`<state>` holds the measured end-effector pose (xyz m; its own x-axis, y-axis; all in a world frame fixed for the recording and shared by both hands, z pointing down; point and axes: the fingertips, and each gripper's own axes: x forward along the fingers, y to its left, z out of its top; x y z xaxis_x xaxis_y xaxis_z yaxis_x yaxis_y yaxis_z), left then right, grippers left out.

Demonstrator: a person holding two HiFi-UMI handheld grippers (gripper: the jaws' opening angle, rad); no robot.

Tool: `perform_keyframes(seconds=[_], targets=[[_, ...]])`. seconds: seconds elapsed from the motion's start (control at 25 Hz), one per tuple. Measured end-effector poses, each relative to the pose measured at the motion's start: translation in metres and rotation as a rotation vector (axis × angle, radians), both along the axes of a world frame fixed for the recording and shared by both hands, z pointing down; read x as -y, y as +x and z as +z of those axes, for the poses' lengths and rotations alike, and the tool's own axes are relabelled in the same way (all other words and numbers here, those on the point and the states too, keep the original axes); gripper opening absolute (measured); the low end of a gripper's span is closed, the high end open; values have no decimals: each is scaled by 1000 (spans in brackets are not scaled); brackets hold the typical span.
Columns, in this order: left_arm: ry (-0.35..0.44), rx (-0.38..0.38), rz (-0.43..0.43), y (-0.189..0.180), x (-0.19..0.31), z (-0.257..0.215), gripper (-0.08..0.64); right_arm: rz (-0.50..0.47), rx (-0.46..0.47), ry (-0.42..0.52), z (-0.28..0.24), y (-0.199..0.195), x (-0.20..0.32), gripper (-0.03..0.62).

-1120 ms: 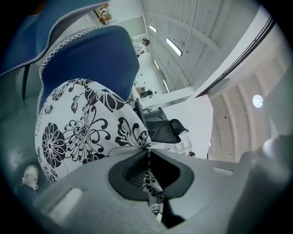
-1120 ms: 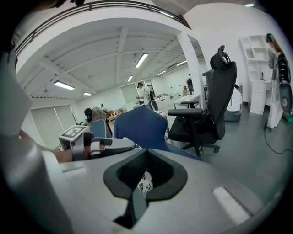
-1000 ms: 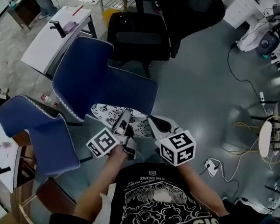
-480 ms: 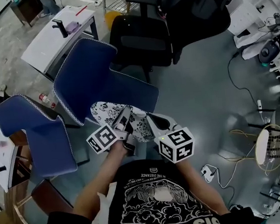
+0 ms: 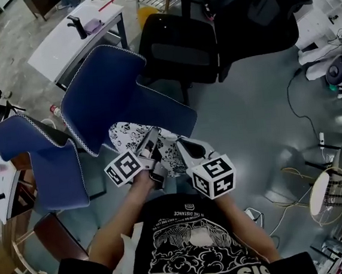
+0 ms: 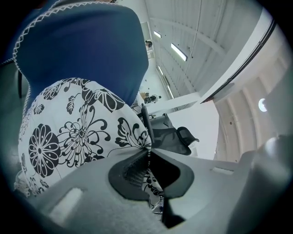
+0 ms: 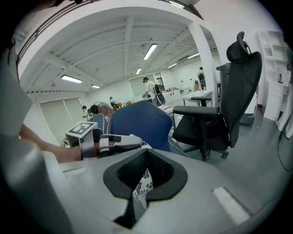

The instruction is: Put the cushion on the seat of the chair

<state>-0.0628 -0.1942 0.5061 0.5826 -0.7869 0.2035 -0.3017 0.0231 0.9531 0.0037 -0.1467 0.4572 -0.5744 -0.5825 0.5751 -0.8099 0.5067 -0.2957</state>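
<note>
A white cushion with black flowers hangs at the near edge of the blue chair's seat. I cannot tell whether it touches the seat. My left gripper is shut on its edge, and my right gripper is shut on the same edge just to the right. In the left gripper view the cushion fills the lower left below the blue chair back, with fabric pinched in my left gripper. In the right gripper view a strip of cushion sits between the jaws, the blue chair beyond.
A second blue chair stands at the left. A black office chair and a taller one stand behind the blue chair. A white table is at the upper left. Cables lie on the grey floor at the right.
The head camera has shifted a little, so the chairs sit slightly differently in frame. Both grippers keep hold of the cushion at the same spot by the seat's near edge.
</note>
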Motion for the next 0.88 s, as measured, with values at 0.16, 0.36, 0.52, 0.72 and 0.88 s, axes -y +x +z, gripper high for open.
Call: perform_keyframes(seconds=[0.16,0.36,0.52,0.72,0.88], targets=[[-34,9,-31,2,18,15,11,-38,10,-39,14,6,21,-2],[-58,34,-48,10,45,35,11,-69,20,-66,29,16,47,-2],[-78,46,-56,17,66,54,12,-91,27,-84,42,21,67,-2],[-118,61,-72,24,91,77,14,-124,33,-129,60,27,92,-2],[-147,72,-98,27,109,97,14,-146,42,-160,75,30,110,-2]])
